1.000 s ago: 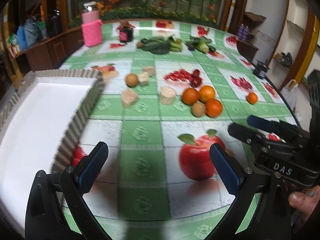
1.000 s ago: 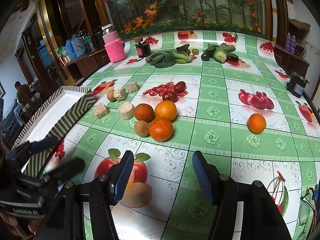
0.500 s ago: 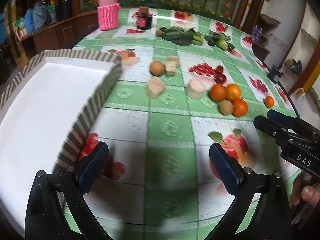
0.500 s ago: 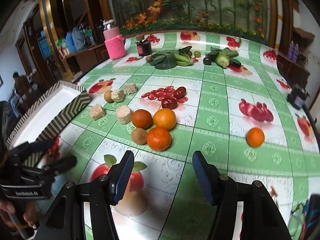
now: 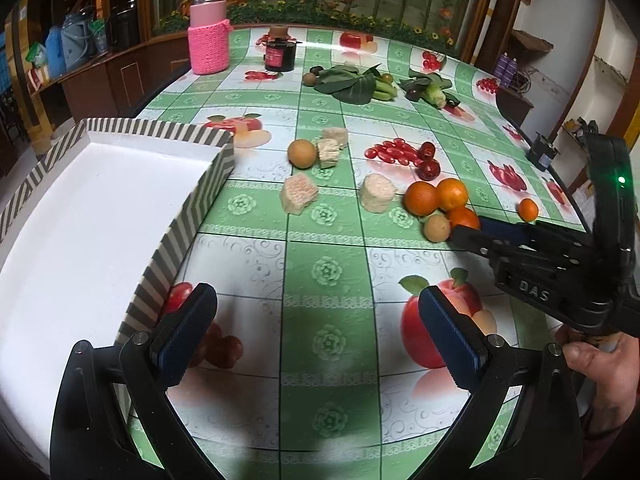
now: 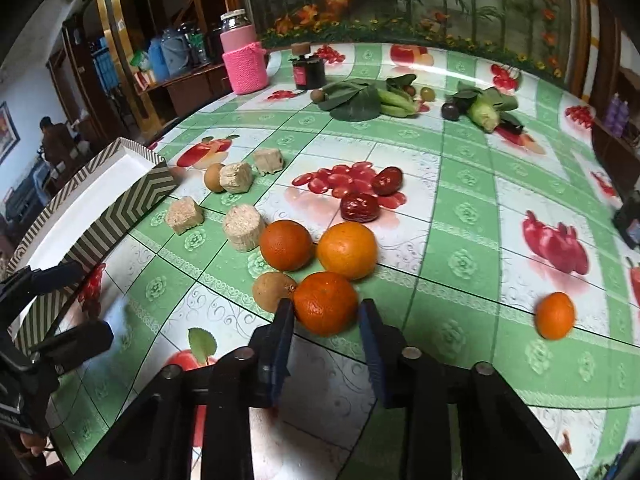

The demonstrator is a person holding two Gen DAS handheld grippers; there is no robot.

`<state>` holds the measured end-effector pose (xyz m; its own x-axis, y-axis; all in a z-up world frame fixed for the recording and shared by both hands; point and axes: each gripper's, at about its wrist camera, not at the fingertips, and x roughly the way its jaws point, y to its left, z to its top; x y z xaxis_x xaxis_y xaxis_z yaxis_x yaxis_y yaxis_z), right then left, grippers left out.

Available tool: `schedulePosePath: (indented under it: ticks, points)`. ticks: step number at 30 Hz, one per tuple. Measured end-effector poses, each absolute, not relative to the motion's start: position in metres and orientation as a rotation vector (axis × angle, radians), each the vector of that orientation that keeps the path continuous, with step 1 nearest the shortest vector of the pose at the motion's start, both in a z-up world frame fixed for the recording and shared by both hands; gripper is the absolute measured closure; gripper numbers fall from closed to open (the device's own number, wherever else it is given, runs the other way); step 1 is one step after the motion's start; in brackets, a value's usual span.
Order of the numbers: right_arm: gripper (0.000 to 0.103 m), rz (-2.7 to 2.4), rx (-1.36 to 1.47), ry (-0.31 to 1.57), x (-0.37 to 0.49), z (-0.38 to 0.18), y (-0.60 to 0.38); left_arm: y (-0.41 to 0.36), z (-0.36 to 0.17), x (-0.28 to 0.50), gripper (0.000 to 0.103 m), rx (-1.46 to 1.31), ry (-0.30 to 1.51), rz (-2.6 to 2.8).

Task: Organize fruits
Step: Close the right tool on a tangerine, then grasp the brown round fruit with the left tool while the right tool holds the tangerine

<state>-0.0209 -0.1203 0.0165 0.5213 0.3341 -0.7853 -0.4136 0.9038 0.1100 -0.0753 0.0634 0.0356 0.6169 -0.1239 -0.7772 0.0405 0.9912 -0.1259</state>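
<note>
Three oranges lie bunched mid-table, and the nearest orange (image 6: pixel 326 304) sits between the tips of my right gripper (image 6: pixel 326 320). Its jaws are closing and the pads touch that orange's sides. A brown round fruit (image 6: pixel 274 291) rests just left of it. In the left wrist view the right gripper (image 5: pixel 468 234) reaches the cluster at that brown fruit (image 5: pixel 437 228). A small orange (image 6: pixel 554 315) lies alone to the right. Two red dates (image 6: pixel 360 207) lie beyond. My left gripper (image 5: pixel 320 332) hangs open and empty over the cloth, beside the striped white tray (image 5: pixel 100 200).
Several beige blocks (image 5: pixel 298 192) and another brown fruit (image 5: pixel 302 153) lie between the tray and the oranges. At the far side stand a pink-sleeved jar (image 5: pixel 208 44), a dark jar (image 5: pixel 280 54), leafy greens (image 5: pixel 352 84) and corn (image 6: pixel 484 114). A black device (image 5: pixel 540 152) sits at the right edge.
My right gripper has moved forward to the orange cluster, and its jaws went from wide apart to narrow around the nearest orange. The left gripper stays open and shifted slightly.
</note>
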Motion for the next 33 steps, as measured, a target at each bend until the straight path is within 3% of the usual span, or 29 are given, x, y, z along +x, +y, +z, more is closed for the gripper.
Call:
schedulePosePath:
  ticks: [33]
  points:
    - [0.072,0.410,0.052,0.881,-0.044,0.022,-0.171,-0.015,0.033,-0.042,0.004,0.055,0.887,-0.121]
